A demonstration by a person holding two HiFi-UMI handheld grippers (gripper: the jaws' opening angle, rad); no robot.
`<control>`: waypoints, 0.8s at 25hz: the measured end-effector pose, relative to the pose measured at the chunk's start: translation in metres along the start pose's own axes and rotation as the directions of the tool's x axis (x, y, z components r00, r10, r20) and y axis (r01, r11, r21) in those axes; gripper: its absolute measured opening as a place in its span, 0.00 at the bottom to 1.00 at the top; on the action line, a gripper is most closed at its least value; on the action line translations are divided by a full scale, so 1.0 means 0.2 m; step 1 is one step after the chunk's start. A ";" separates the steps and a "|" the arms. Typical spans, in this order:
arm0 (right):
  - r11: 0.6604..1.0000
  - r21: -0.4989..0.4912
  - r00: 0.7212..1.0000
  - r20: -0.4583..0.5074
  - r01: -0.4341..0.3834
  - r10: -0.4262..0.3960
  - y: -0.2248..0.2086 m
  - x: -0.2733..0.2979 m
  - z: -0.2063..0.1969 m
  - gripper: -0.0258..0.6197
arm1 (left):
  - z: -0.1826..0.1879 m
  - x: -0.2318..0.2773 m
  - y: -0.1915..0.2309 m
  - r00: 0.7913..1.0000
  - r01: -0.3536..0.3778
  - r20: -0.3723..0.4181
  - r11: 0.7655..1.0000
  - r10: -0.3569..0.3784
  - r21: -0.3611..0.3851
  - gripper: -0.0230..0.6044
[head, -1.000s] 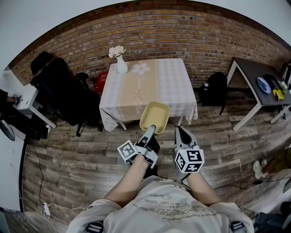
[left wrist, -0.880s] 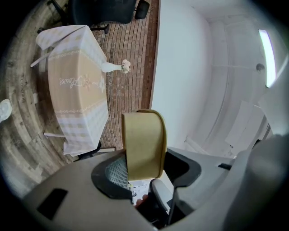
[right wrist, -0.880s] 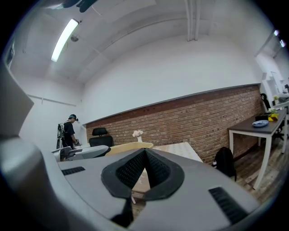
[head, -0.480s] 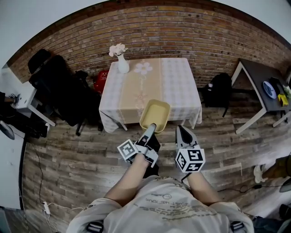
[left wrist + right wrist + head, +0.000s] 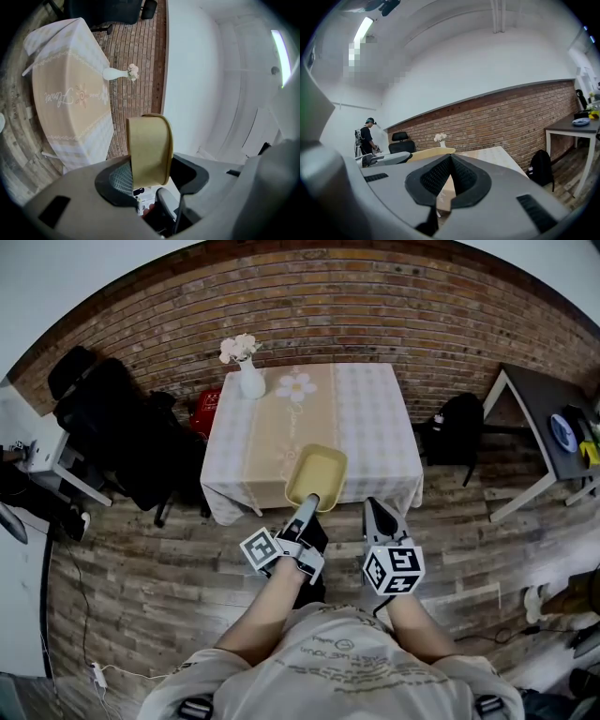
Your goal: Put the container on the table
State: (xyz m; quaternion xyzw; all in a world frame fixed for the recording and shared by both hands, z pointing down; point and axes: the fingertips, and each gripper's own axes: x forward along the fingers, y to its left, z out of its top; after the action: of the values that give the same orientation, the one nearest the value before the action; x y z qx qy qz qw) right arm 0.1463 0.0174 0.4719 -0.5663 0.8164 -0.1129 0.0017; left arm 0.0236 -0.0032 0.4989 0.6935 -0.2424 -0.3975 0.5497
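Yellow container (image 5: 319, 474), clamped in the left gripper (image 5: 310, 502) short of the table (image 5: 370, 427), must be carried over and lowered; right gripper (image 5: 375, 509) clenched empty.

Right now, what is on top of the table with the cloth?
A white vase of flowers, near its far left corner. The cloth hides the tabletop, and the held container blocks its near edge.

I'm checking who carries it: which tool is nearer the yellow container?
Left. The left tool grips the container by its near rim; the right tool is shut and empty, off to the container's right, not touching it.
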 end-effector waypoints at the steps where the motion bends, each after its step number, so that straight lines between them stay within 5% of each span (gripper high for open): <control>1: 1.000 0.001 1.000 -0.002 0.001 -0.001 -0.01 0.04 0.00 0.04 | 0.03 0.03 0.02 1.000 -0.002 -0.001 1.000 0.002 0.001 0.38; 20: 0.999 0.018 0.999 -0.003 0.041 -0.041 -0.13 1.10 0.25 0.04 | 0.83 0.74 0.24 0.999 0.006 -0.054 1.000 -0.006 -0.001 0.38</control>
State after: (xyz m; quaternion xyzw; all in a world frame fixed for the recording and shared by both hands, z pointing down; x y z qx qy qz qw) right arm 0.0979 -0.2034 0.4562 -0.5827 0.8036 -0.1209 0.0034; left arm -0.0241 -0.2258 0.4895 0.7045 -0.2254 -0.3806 0.5550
